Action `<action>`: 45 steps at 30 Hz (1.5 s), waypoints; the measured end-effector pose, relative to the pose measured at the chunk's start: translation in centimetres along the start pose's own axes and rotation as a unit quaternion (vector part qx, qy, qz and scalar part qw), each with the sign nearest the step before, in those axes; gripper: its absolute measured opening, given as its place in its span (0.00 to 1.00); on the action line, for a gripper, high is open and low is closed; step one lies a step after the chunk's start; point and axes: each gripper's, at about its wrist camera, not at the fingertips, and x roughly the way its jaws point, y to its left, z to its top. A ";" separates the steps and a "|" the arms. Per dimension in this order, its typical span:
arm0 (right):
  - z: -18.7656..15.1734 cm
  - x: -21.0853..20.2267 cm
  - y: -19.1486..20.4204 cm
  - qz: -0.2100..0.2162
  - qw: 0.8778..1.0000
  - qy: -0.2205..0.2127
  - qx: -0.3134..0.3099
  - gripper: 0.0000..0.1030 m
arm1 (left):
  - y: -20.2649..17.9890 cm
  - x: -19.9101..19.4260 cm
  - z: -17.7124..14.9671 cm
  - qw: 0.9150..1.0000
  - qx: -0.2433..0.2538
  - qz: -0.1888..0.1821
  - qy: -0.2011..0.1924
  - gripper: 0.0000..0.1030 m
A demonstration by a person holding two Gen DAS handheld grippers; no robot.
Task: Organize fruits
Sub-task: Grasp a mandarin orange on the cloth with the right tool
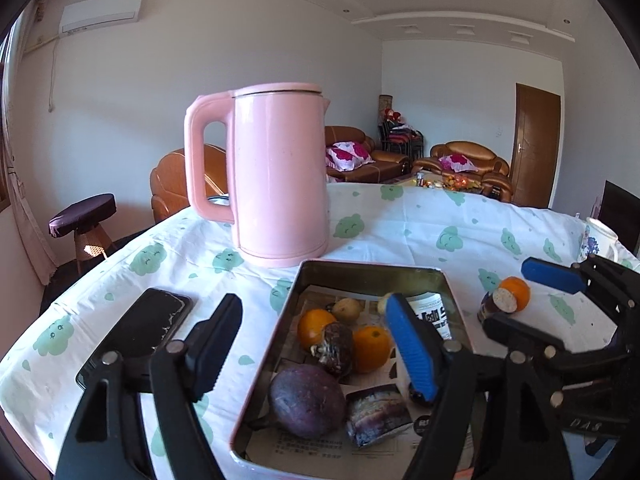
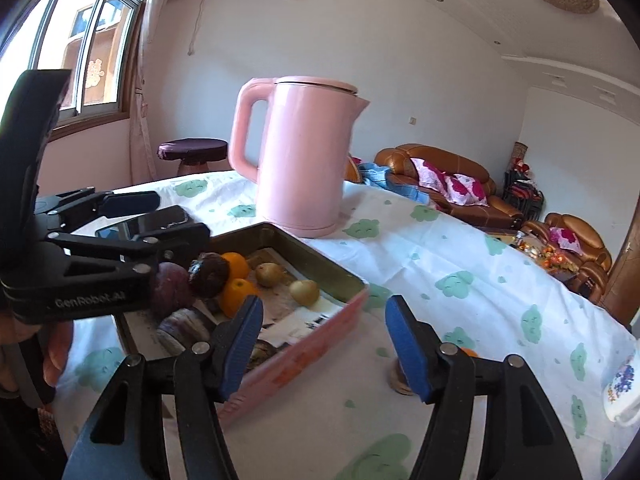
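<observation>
Over the cloud-print tablecloth (image 1: 400,216), left gripper (image 1: 320,344) spread wide and empty above the metal tray (image 1: 372,270) of fruits, right gripper (image 2: 324,344) likewise wide apart, grasping nothing, a loose orange (image 1: 518,288) and cut sweet potato (image 1: 500,303) between its fingers, pink kettle (image 1: 276,176) behind

Pink kettle (image 1: 280,176); phone (image 1: 136,332); mug (image 2: 622,392), perhaps.

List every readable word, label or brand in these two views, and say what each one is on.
"GenRobot.AI": on the black body of the left gripper, seen from the right wrist.
Embossed letters on the right gripper: too unclear to read.
Print on the newspaper lining in the tin tray: too blurred.
Mug pattern: unreadable.
</observation>
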 end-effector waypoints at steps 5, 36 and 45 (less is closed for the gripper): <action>-1.0 -1.2 -6.5 -0.077 0.995 0.015 0.061 0.65 | -3.1 -0.6 -0.1 0.999 0.018 -0.026 -0.010 0.79; -4.8 5.9 -12.6 0.022 0.964 0.155 0.214 0.47 | -9.7 0.5 1.8 0.995 0.083 -0.056 -0.005 0.90; -6.3 1.3 -15.0 -0.061 0.972 0.133 0.183 0.47 | -14.5 2.9 1.4 0.989 0.113 -0.089 0.042 0.88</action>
